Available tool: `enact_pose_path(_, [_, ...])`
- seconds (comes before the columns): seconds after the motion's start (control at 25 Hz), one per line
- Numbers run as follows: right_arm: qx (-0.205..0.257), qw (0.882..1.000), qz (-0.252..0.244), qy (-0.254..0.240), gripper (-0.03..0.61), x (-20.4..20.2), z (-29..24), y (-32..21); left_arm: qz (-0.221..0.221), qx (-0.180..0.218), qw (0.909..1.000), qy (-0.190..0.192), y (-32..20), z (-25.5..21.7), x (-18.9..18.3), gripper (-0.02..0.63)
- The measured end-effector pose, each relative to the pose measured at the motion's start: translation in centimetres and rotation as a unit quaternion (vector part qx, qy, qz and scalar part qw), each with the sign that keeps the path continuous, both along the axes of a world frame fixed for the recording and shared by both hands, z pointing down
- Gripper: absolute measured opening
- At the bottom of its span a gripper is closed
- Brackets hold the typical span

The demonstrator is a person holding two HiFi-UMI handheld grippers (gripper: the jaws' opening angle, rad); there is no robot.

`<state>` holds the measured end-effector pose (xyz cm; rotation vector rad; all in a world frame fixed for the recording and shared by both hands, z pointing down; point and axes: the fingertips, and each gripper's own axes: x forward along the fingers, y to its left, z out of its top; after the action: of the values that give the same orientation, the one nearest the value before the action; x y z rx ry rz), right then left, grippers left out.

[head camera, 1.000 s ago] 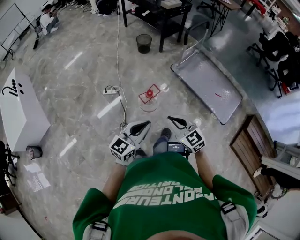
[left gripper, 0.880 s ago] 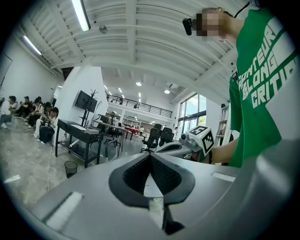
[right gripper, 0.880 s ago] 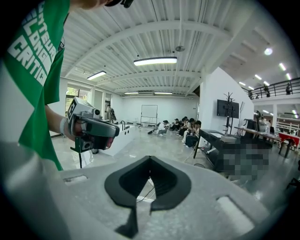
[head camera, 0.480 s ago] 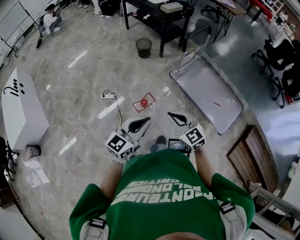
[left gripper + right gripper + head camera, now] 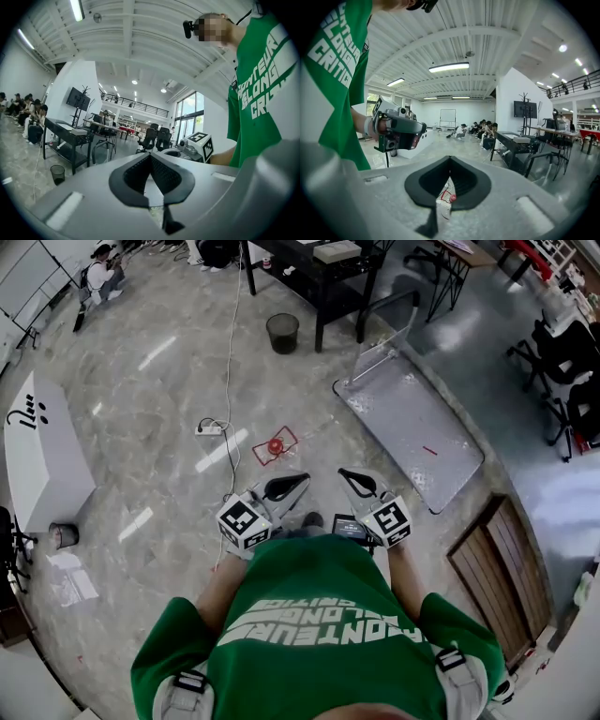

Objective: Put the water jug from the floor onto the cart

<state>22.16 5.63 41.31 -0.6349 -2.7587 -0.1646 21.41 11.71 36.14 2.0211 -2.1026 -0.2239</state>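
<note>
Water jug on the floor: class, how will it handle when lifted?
The water jug looks clear and broad: probably heavy if full, though its fill cannot be told. It stands upright, red cap up, so likely steady; smooth walls may slip.

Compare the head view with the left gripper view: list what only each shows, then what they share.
Only the head view: the red-capped water jug, the flat cart to its right, a power strip. Only the left gripper view: ceiling lights, a screen, office chairs. Both: the bin, the black table, the shut left gripper.
</note>
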Motion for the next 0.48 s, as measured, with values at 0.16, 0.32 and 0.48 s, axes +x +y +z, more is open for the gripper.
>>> enact_pose_path(0.16, [-0.002, 1.000, 0.006, 0.015, -0.008, 0.1, 1.5, -0.8, 0.002, -0.012, 0.9999, 0.011, -0.8, 1.0, 0.1, 0.014])
enact_pose_path(0.32, [0.000, 1.000, 0.007, 0.008, -0.008, -0.1, 1.4, -1.3, 0.013, 0.001, 0.9995, 0.030, -1.2, 0.9, -0.3, 0.014])
enact_pose_path(0.48, [-0.001, 1.000, 0.019, 0.003, -0.008, -0.5, 0.6, -2.5, 0.022, 0.003, 0.9995, 0.020, -1.9, 0.3, -0.8, 0.014])
